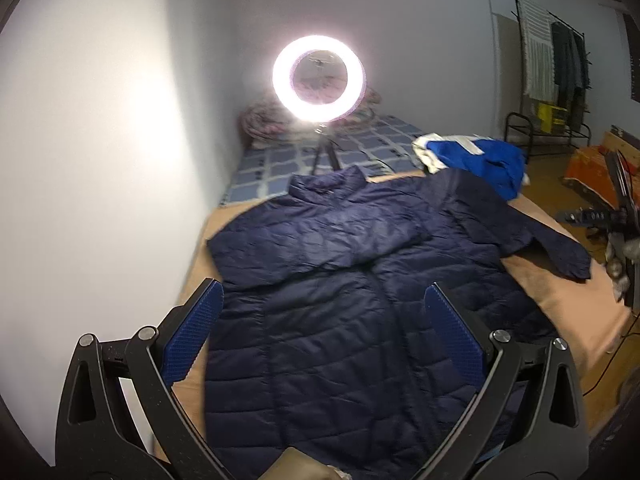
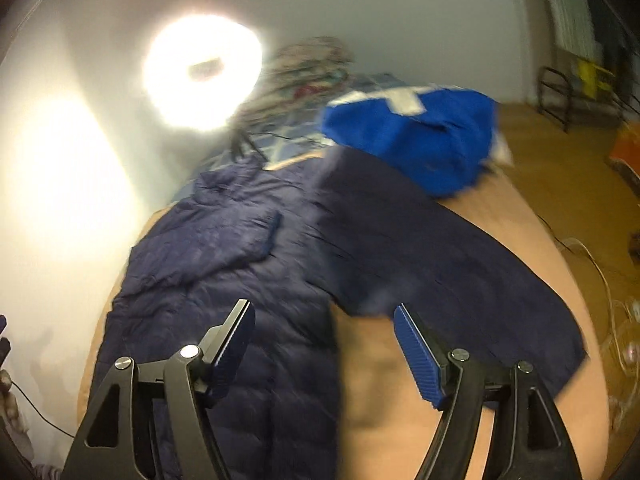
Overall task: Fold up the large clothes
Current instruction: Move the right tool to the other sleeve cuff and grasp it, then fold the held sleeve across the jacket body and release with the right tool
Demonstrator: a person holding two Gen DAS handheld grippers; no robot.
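Holding both grippers above the jacket (image 1: 340, 280), we are noting state. The left gripper (image 1: 324, 336) is hanging with jaws wide apart, nothing between them; the right gripper (image 2: 324, 344) is likewise standing apart and empty, its view smeared by motion. The jacket is lying flat on the tan sheet (image 1: 560, 292), collar toward the ring light (image 1: 319, 79), one sleeve (image 1: 320, 248) folded across the chest, the other sleeve (image 1: 540, 236) reaching out toward the bed's right edge. A blue garment (image 1: 480, 160) is resting on the jacket's far shoulder. We are judging the next step to be folding in the free sleeve. Risks we are flagging: the padded fabric is looking slick and springy, so the folded sleeve may be sliding back open if the body gets tugged; a pinch taking only the outer shell may be slipping; dragging the free sleeve may be pulling the blue garment along, since it is overlapping the shoulder. We are also watching the light's stand (image 1: 326, 156) beside the collar, where a wide swing could be knocking it.
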